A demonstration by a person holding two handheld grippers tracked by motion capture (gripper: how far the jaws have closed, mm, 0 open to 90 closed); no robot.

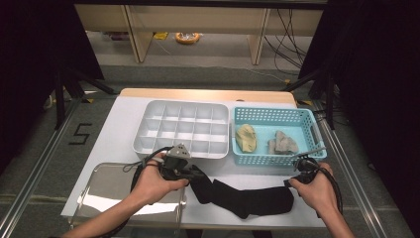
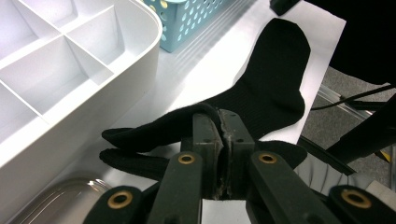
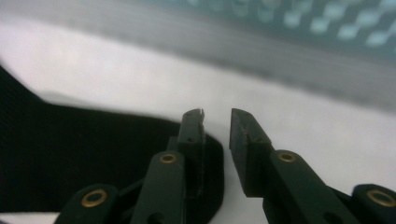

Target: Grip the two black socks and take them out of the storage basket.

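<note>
My left gripper point(image 2: 219, 140) is clenched on the black sock's point(image 1: 247, 198) cuff at nine o'clock; my right gripper point(image 3: 217, 126) stands released at its toe, three o'clock. It lies flat on the table point(image 1: 124, 129), not yet folded or binned.

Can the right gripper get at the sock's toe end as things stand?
Probably yes: the right gripper sits at the sock's near end, jaws apart, bare table ahead, nothing between.
</note>
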